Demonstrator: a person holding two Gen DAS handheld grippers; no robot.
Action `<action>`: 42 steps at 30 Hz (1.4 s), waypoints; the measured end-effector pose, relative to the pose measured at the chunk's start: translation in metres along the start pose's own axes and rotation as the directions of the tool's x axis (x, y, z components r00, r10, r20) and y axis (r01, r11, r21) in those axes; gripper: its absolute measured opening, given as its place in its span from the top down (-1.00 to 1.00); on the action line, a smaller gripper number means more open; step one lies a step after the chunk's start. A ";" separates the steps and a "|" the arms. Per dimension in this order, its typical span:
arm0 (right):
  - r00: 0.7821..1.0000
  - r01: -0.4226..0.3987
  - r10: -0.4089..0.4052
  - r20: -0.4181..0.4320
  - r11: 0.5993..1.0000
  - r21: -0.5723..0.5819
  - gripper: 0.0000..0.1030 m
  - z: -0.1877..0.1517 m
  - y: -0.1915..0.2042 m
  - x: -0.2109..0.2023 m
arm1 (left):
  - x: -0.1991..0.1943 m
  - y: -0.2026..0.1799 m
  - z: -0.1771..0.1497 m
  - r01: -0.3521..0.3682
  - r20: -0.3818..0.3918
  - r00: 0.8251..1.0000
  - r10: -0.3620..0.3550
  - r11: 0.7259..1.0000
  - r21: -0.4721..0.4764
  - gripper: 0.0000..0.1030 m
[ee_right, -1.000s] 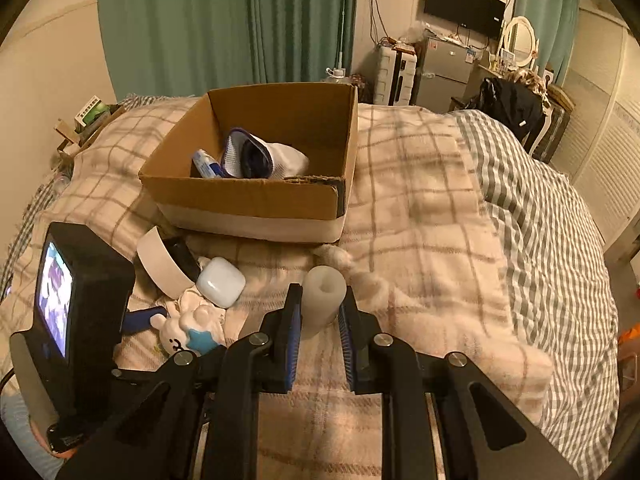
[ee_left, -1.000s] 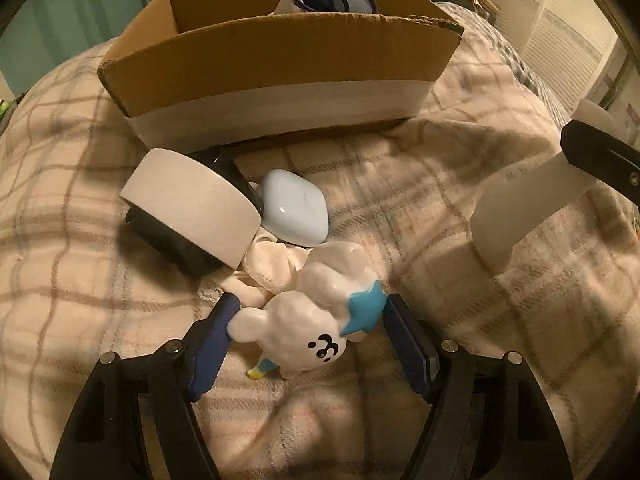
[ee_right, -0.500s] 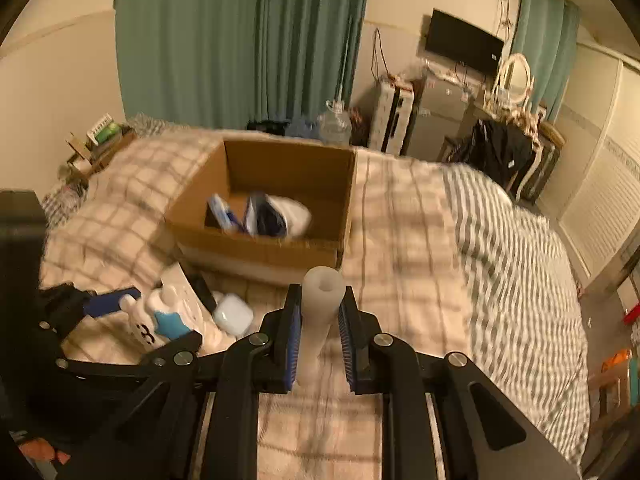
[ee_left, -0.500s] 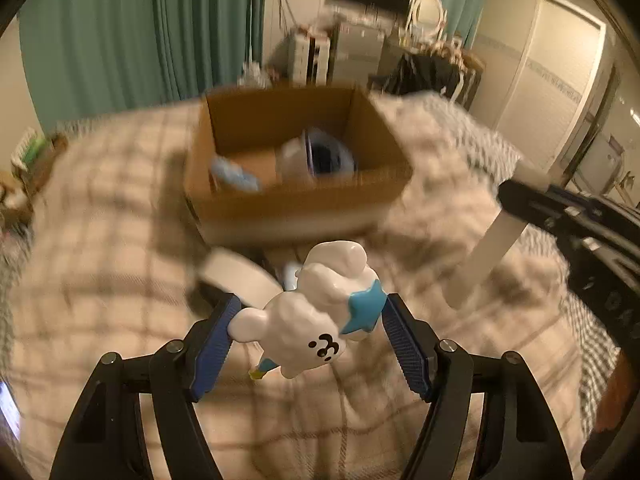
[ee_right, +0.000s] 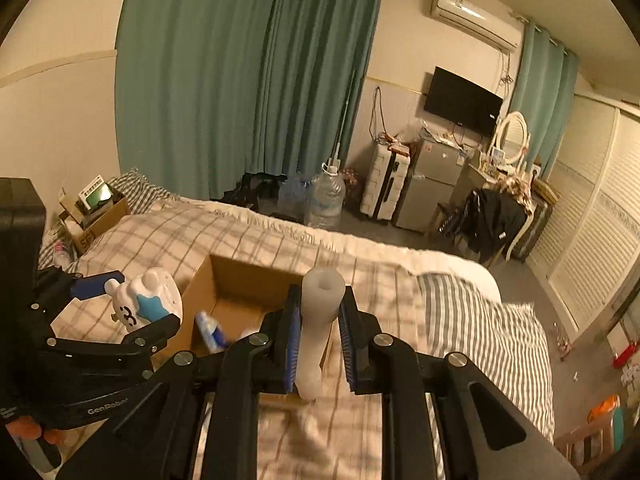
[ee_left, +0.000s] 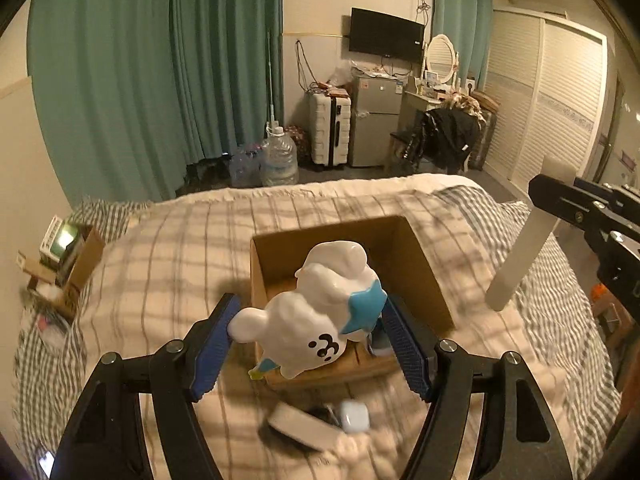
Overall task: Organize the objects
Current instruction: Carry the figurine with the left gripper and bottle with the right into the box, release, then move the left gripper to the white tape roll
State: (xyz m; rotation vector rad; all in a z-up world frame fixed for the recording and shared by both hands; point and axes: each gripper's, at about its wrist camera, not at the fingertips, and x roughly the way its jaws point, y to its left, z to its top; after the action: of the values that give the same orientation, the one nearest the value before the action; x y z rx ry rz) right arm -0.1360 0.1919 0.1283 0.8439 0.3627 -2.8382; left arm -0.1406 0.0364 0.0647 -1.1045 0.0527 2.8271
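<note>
My left gripper is shut on a white toy figure with a blue star, held high above the near wall of the open cardboard box on the bed. The same toy and left gripper show at the left of the right wrist view. My right gripper is shut on a white tube, upright between its blue pads, over the box. That tube hangs at the right edge of the left wrist view. A blue-and-white item lies inside the box.
A roll of tape and a white earbud case lie on the checked blanket in front of the box. A smaller cardboard box with clutter sits off the bed's left side. Beyond the bed stand water jugs, a suitcase and a small fridge.
Both grippers have risen well above the bed, each keeping its object. The box, once close in front and seen from the side, now lies below them with its inside showing.
</note>
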 end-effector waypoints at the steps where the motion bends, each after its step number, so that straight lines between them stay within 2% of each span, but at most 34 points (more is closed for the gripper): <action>1: 1.000 -0.002 0.002 0.000 1.000 -0.004 0.67 0.003 0.000 0.007 | 0.006 0.000 0.003 -0.005 0.000 1.000 0.005 1.000 0.002 -0.44; 8: 0.998 -0.035 0.034 -0.061 0.999 -0.019 0.67 -0.005 0.012 0.075 | 0.071 -0.002 0.008 -0.038 -0.040 0.998 0.039 0.999 0.028 -0.45; 11: 0.995 -0.050 0.048 -0.087 0.999 -0.021 0.66 -0.018 0.017 0.101 | 0.093 -0.006 -0.001 -0.015 -0.066 0.998 0.017 0.999 0.035 -0.48; 13: 0.996 -0.048 0.047 -0.081 0.999 -0.011 0.56 -0.024 0.016 0.112 | 0.107 -0.009 -0.005 -0.005 -0.092 0.996 0.010 0.999 0.053 -0.51; 14: 0.997 -0.039 0.039 -0.070 0.999 -0.007 0.33 -0.026 0.016 0.114 | 0.111 -0.011 -0.007 -0.018 -0.097 0.995 0.024 0.998 0.060 -0.68; 15: 0.998 -0.031 0.031 -0.058 1.000 -0.004 -0.04 -0.027 0.015 0.114 | 0.113 -0.012 -0.008 -0.032 -0.096 0.995 0.038 0.997 0.065 -0.88; 17: 1.000 -0.015 0.016 -0.023 1.000 0.005 -0.27 -0.026 0.008 0.106 | 0.111 -0.011 -0.009 -0.060 -0.077 0.995 0.065 0.996 0.070 -1.00; 22: 0.998 0.052 -0.052 0.021 0.999 -0.012 -0.28 -0.033 -0.003 0.070 | 0.082 -0.003 -0.012 -0.066 -0.063 0.996 0.069 0.997 0.050 -1.00; 29: 0.993 0.112 -0.110 0.049 0.993 -0.040 -0.58 -0.043 -0.004 -0.005 | 0.009 0.020 -0.017 -0.054 -0.001 0.999 0.054 0.998 0.011 -1.00; 32: 0.994 0.098 -0.097 0.049 0.995 -0.017 -0.66 -0.045 0.000 -0.025 | -0.017 0.026 -0.029 -0.051 0.031 0.998 0.051 0.999 -0.014 -1.00; 36: 0.999 0.043 -0.044 0.032 0.999 0.031 -0.67 -0.065 0.013 -0.034 | -0.034 0.041 -0.057 -0.048 0.058 0.997 0.052 0.996 -0.069 -1.00; 39: 1.000 -0.008 0.007 0.005 0.998 0.066 -0.67 -0.087 0.024 -0.023 | -0.026 0.052 -0.085 -0.054 0.036 0.998 0.059 0.993 -0.109 -1.00; 42: 0.998 -0.021 0.026 -0.054 0.997 0.079 -0.67 -0.116 0.039 0.003 | -0.006 0.059 -0.113 -0.045 -0.010 0.999 0.044 0.990 -0.133 -1.00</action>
State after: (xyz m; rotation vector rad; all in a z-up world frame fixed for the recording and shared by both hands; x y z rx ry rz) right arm -0.0704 0.1863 0.0255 0.9359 0.2484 -2.8284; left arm -0.0664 -0.0309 -0.0152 -1.1532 -0.1140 2.9037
